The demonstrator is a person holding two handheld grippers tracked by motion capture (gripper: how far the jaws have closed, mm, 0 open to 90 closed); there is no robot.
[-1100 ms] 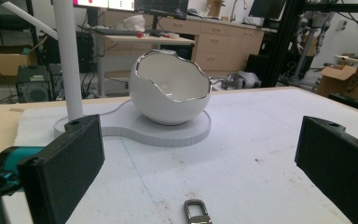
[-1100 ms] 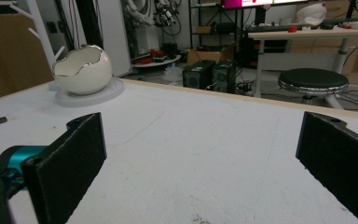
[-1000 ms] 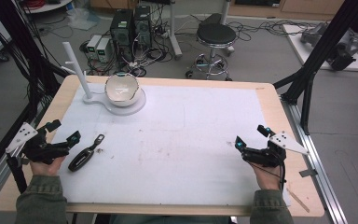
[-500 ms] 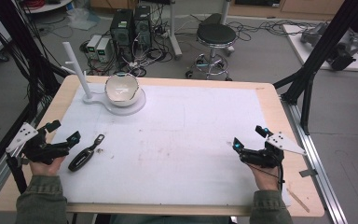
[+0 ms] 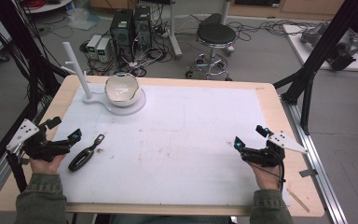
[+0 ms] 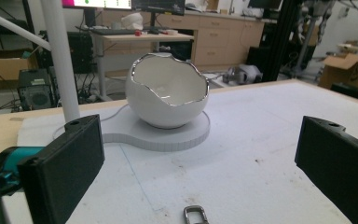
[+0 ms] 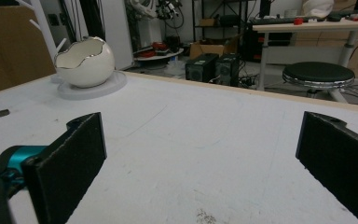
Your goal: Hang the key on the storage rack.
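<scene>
Surface: white mat over a wooden table, computers and a stool on the floor beyond.
Key fob: dark key fob lies flat just ahead of my left gripper, metal ring toward me.
Left tongs: jaws wide apart, empty.
Right tongs: my right gripper is well apart from it, jaws spread, empty.
Doing it well: I'd come down low and square, straddle the fob's body, and close gently.

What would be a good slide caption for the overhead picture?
Two hand-held grippers, left gripper and right gripper, open on a white mat, a key fob beside the left.
</scene>
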